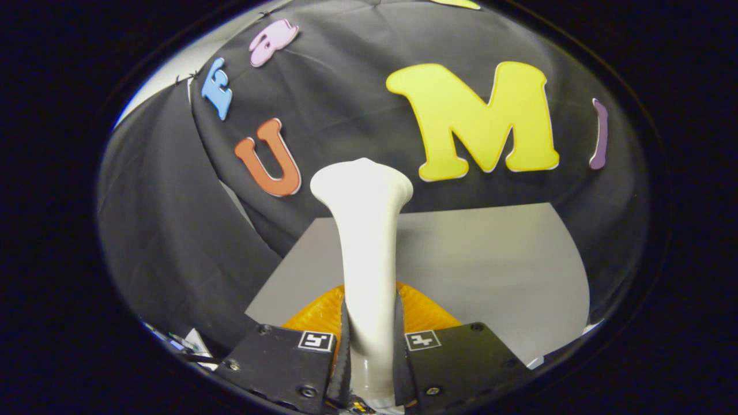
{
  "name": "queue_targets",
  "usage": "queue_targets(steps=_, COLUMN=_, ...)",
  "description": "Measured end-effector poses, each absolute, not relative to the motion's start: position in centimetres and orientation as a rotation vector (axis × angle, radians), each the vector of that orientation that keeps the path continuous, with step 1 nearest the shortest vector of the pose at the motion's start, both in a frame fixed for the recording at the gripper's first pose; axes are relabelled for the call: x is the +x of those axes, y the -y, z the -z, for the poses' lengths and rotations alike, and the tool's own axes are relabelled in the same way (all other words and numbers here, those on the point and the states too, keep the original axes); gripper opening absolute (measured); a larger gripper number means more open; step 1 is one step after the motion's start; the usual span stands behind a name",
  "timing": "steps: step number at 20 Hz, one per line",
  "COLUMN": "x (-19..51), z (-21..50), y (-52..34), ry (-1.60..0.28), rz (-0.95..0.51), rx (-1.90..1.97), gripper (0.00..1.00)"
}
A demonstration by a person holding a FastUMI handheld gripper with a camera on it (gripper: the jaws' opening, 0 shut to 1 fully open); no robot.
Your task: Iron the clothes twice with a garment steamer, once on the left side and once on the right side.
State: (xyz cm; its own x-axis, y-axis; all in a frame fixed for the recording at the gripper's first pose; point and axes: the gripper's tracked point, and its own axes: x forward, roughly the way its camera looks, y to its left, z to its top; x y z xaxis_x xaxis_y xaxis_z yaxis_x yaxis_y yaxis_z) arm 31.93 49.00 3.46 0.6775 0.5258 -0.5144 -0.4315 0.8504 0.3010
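A: Start nearest. Gripper (372, 346), bottom centre of the frame: the 2 fingers (282, 360) are closed tight on the white garment steamer (366, 248), 1 black pad pressing each side of its handle. No gap visible between pads and plastic.

B: And the steamer's attitude?

A: Standing up out of the jaws, neck narrow at the grip, flaring to a broad head at centre frame. The head points away, toward the wall.

B: The clothes?

A: An orange garment (424, 314) lies just beyond the fingers, lower centre, partly hidden behind the handle and both fingers. It rests on a grey table (507, 271). Black cloth wall (346, 98) behind, filling the upper half.

B: Which step, then?

A: My read: steamer is in hand and lifted, head held above the garment, not on it. Whether pass 1 of 2 is done, I cannot tell.

B: Next move?

A: Likely tip the head down onto the orange fabric and draw it along 1 side, keeping the grip firm so the handle doesn't twist.
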Motion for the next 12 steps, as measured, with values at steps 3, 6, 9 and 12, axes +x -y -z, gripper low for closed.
queue_targets(steps=3, x=29.7, z=-7.2, y=-46.9, ry=-0.531, rz=-0.542, rx=0.18, gripper=0.32)
queue_targets(steps=6, x=27.0, z=-10.2, y=-44.1, ry=-0.446, rz=-0.54, rx=0.187, gripper=0.32)
queue_targets(steps=9, x=24.1, z=-13.1, y=-40.2, ry=-0.367, rz=-0.505, rx=0.203, gripper=0.32)
queue_targets(steps=12, x=21.1, z=-15.8, y=-35.2, ry=-0.276, rz=-0.445, rx=0.218, gripper=0.32)
